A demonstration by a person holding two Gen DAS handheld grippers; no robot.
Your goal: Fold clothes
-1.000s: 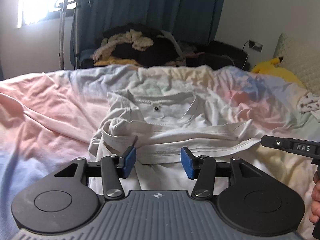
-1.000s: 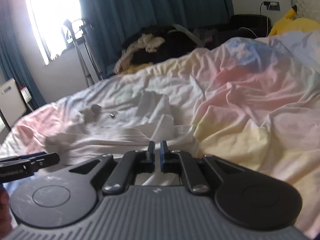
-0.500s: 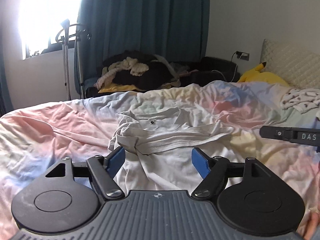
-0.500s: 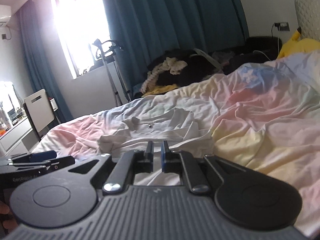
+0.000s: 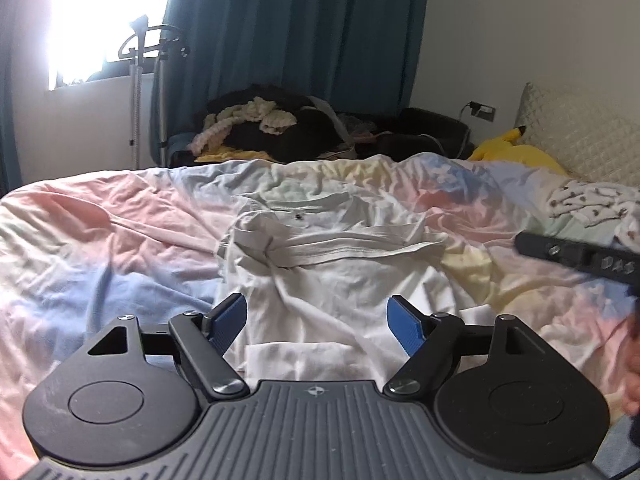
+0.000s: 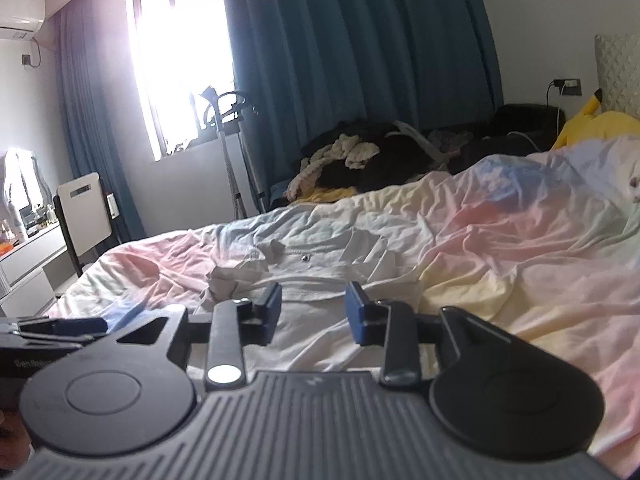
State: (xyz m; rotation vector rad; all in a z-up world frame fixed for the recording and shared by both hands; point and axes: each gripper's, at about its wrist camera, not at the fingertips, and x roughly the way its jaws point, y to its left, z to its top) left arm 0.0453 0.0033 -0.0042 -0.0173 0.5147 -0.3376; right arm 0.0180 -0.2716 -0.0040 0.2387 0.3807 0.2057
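Both claws spread, empty: left claw (image 5: 317, 320), right claw (image 6: 313, 312) just above white shirt (image 5: 340, 272) (partly folded).

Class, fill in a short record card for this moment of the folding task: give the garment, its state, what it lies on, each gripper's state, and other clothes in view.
garment: white T-shirt
state: sleeves folded across the chest, neckline away from the cameras, lower part rumpled
surface: pastel bedsheet
left gripper: open, holding nothing, above the shirt's near end
right gripper: open, holding nothing, facing the shirt
other clothes: spotted garment on the bed's right side; clothes pile behind the bed
fold finished: no
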